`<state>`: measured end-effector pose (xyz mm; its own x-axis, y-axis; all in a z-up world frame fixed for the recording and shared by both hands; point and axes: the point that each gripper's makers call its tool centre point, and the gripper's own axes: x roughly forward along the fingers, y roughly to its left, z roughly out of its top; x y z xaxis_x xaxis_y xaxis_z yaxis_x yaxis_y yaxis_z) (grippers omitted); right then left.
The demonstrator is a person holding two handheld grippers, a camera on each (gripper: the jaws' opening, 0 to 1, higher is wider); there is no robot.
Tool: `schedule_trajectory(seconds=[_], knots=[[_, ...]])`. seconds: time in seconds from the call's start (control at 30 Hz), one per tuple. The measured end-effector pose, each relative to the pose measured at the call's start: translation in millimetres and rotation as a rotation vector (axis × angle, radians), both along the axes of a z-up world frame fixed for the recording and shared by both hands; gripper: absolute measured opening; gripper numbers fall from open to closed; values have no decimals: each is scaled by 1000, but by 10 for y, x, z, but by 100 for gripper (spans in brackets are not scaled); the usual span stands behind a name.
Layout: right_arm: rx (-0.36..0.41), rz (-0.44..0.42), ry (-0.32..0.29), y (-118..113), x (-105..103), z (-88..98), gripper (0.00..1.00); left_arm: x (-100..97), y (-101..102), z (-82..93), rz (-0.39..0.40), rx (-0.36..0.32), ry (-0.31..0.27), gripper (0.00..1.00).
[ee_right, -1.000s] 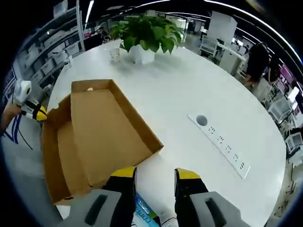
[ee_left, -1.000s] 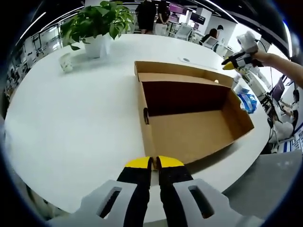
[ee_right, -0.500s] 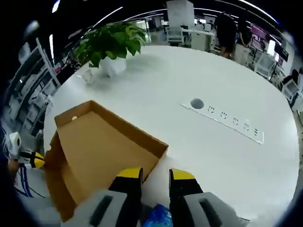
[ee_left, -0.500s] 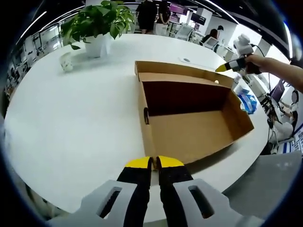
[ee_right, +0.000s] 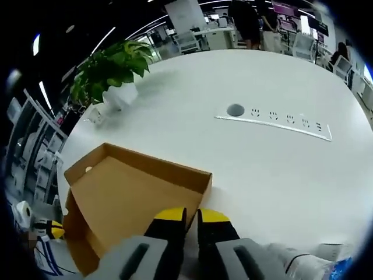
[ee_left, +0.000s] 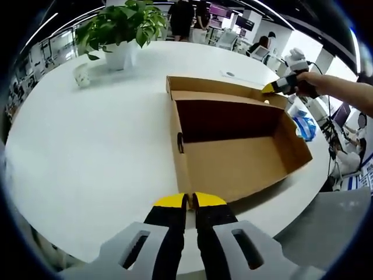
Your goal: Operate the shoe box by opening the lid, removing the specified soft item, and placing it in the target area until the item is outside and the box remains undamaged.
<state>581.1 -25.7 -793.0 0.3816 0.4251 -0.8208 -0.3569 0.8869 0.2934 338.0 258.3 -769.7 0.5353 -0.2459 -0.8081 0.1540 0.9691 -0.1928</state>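
My left gripper has its jaws pressed together on nothing, its yellow tips just at the near wall of the open shoe box on the white table. My right gripper is nearly closed with a thin gap, holding nothing, hovering at the box's raised lid. The blue-and-white soft item lies outside the box, by its far end. A potted plant stands beyond.
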Motion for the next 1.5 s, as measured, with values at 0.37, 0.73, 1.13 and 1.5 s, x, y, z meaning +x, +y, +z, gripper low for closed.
schedule_trajectory(seconds=[0.37,0.73,1.13,1.5], knots=[[-15,23,-45,-24,-44,136,0,-6,-10,-3,3,-4,3,2],[2,2,-85,-15,-68,292,0,-16,-12,-1,10,5,2,2],[26,28,-187,3,-84,523,0,-30,-13,5,28,-11,1,2],[40,59,-280,20,-96,737,0,-24,-14,6,30,-7,4,2]])
